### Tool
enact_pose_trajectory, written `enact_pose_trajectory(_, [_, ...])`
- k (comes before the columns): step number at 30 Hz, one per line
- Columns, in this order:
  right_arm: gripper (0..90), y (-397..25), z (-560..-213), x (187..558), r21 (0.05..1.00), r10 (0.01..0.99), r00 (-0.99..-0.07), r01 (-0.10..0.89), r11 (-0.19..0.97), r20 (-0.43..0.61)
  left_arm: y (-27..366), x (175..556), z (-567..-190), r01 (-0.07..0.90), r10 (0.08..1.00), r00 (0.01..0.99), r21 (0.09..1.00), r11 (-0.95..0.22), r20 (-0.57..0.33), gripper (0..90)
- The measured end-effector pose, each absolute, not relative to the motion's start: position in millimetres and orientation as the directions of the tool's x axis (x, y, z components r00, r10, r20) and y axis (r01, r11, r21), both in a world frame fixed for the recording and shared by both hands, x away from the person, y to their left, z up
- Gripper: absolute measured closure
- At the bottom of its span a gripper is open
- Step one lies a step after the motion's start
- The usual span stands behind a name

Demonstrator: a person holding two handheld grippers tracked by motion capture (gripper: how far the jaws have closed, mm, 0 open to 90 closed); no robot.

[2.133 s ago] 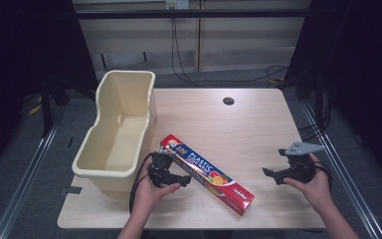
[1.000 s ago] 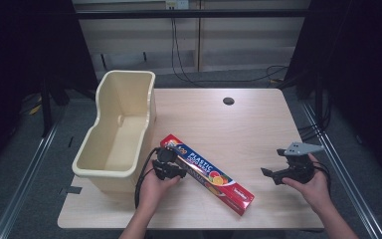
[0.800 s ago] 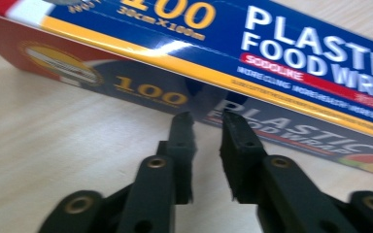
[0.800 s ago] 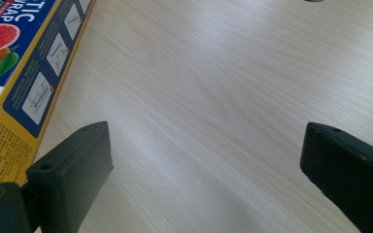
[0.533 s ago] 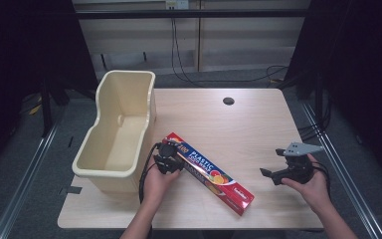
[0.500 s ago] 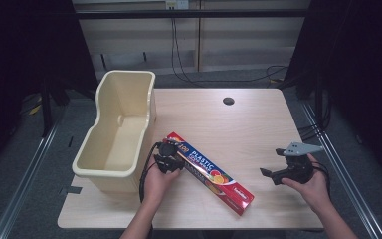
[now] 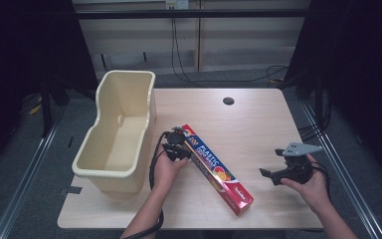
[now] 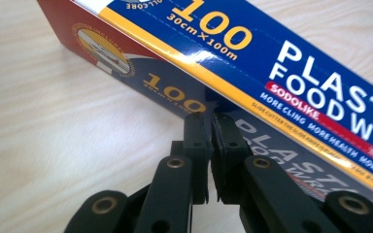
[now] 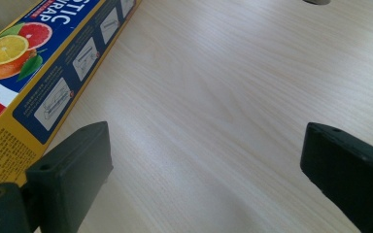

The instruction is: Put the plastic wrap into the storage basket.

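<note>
My right gripper, jaws spread wide over bare table at lower right, holds nothing, while my left gripper is pinched nearly shut against the plastic wrap box lying diagonally at frame centre.

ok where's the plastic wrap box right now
In the high view the plastic wrap box lies diagonally on the table, just right of the cream bin, with the left hand-held gripper at its far end.

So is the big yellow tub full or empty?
Empty. The high view looks down into the tub and shows a bare bottom; the plastic wrap box lies on the table beside it.
</note>
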State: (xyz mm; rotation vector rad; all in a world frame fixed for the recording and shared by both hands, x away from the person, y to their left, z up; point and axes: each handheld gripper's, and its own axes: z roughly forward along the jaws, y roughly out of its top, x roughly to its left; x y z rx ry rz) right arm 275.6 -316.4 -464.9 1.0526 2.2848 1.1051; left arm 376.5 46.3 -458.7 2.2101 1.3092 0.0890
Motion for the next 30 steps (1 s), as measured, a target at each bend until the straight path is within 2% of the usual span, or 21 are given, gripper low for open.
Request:
enact_pose_trajectory(10, [4.8, -319, -465, 277, 0.794, 0.774, -0.633, 0.461, 0.397, -0.02, 26, 392, -453, 0.797, 0.804, 0.526, 0.49, -0.353, -0.276, 85.8])
enact_pose_trajectory(26, [4.9, -319, -466, 278, 0.794, 0.776, -0.63, 0.459, 0.4, -0.027, 7, 396, -450, 0.8, 0.787, 0.539, 0.476, -0.367, -0.3, 84.0])
enact_pose_trajectory(28, [4.9, -319, -465, 277, 0.793, 0.779, -0.626, 0.461, 0.398, -0.027, 9, 396, -449, 0.816, 0.802, 0.513, 0.465, -0.344, -0.306, 76.6])
enact_pose_trajectory(30, [4.9, -320, -465, 277, 0.792, 0.782, -0.623, 0.462, 0.399, -0.031, 11, 395, -447, 0.82, 0.812, 0.492, 0.48, -0.311, -0.313, 52.6])
